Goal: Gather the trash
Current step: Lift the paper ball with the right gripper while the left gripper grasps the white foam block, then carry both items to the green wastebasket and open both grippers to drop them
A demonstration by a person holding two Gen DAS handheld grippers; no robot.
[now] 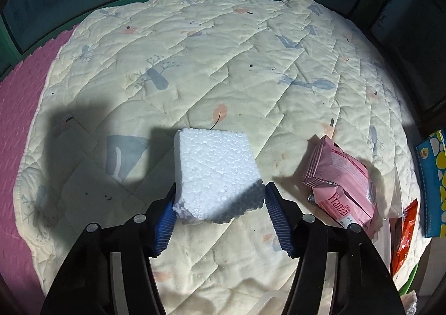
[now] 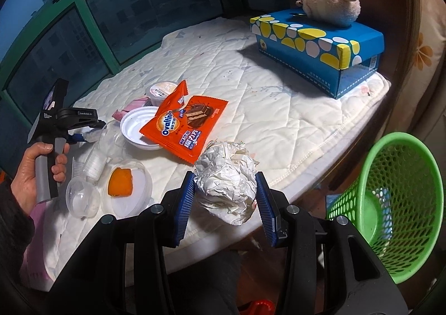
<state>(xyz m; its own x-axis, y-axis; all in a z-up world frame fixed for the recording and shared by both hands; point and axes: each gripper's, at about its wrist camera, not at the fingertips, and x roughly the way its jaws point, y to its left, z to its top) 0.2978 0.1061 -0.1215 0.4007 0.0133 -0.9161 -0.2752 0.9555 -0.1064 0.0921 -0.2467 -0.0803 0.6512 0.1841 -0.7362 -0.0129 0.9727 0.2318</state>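
The left claw (image 1: 220,198) is clamped on a white foam block (image 1: 216,172). Its blue pads (image 1: 167,220) press on both sides of the block, near its bottom edge. The block sits over a cream quilt (image 1: 195,64) with little blue and pink drawings. A pink snack bag (image 1: 343,184) lies on the quilt, to the right of the block and apart from it.

The right claw (image 2: 225,198) is clamped on a ball of crumpled paper (image 2: 227,184), held up over the edge of the quilt. A green basket (image 2: 390,200) with holes stands low on the right, tipped toward the camera. An orange wrapper (image 2: 184,126) lies partly on a white lid (image 2: 133,125). Clear cups (image 2: 83,200) sit near it, and one holds an orange piece (image 2: 120,182). A blue box (image 2: 320,50) rests at the far side with a plush toy (image 2: 331,2) on top. A hand (image 2: 36,172) on the left grips the handle of the other claw
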